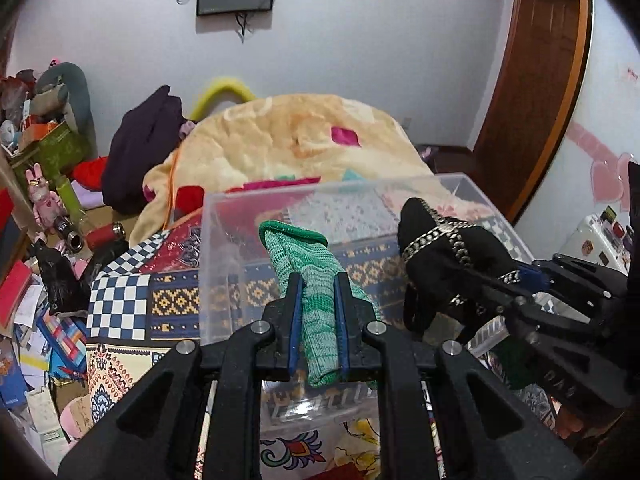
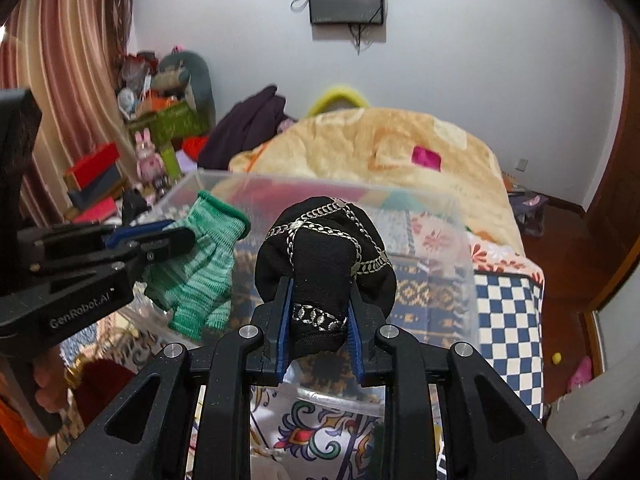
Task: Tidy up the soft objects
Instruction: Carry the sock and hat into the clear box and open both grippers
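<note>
My left gripper (image 1: 318, 286) is shut on a green knitted glove (image 1: 310, 264), cuff pointing up, held above the near wall of a clear plastic bin (image 1: 224, 240). My right gripper (image 2: 318, 294) is shut on a black cloth item with silver chain trim (image 2: 324, 248), held over the same bin (image 2: 460, 240). The right gripper and black item (image 1: 444, 256) show at the right in the left wrist view. The left gripper (image 2: 176, 240) and glove (image 2: 200, 264) show at the left in the right wrist view.
The bin sits on a bed with a patterned cover (image 1: 120, 300) and a peach blanket (image 1: 300, 136). A dark garment (image 1: 140, 148) lies at the back left. Cluttered boxes and toys (image 1: 44, 200) stand left of the bed. A wooden door (image 1: 536, 80) is at right.
</note>
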A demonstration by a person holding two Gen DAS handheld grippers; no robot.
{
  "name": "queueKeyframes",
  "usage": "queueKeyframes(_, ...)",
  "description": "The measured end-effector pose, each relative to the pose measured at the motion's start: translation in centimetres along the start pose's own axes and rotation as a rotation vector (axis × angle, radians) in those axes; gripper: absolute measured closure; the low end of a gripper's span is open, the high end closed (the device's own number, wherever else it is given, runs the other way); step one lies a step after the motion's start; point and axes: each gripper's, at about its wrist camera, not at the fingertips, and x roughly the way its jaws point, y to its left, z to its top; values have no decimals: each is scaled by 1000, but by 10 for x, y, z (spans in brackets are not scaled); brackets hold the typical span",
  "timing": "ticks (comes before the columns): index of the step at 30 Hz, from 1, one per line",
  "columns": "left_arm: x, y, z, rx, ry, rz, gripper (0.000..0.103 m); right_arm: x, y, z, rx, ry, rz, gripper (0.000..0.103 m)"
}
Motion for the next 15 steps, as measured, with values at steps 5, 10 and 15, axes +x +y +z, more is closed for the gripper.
queueKeyframes(5, 1, 1, -2, -3, 18, 0, 88, -6, -3, -1, -1, 10, 5, 65)
queueKeyframes(10, -15, 0, -3, 4, -14, -3, 73, -27, -5, 4, -9, -36, 1, 52)
queueKeyframes(15, -49, -3, -2, 17, -84, -17, 64, -55, -8, 8, -4, -107, -5, 49)
